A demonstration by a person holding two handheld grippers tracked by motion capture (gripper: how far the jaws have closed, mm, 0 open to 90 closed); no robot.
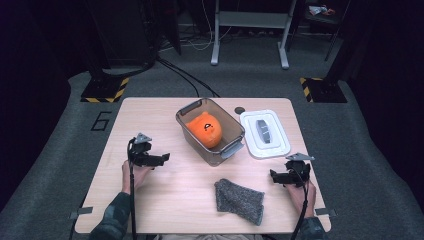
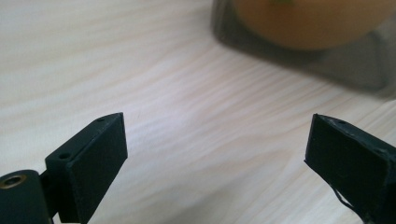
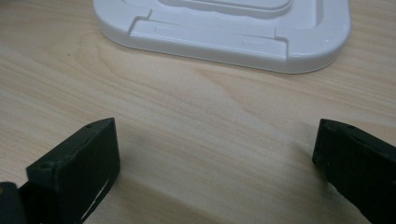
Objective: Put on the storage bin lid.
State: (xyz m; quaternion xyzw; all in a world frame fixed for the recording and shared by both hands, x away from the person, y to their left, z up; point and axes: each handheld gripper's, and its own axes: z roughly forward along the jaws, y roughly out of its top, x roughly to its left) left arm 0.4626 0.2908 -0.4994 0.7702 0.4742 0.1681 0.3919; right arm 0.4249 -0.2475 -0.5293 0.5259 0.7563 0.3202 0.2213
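The toy [image 1: 205,128] sits in the box [image 1: 233,145] at the middle back of the table [image 1: 170,200]. The lid [image 1: 264,133] lies just right of the box. The cloth [image 1: 239,201] lies in front. A small round thing [image 1: 239,110], maybe a cap, lies behind the lid.

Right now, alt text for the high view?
A person holds two open grippers, left and right, low over a wooden table. An orange toy sits in a clear bin; its white lid lies beside it, a grey cloth nearer.
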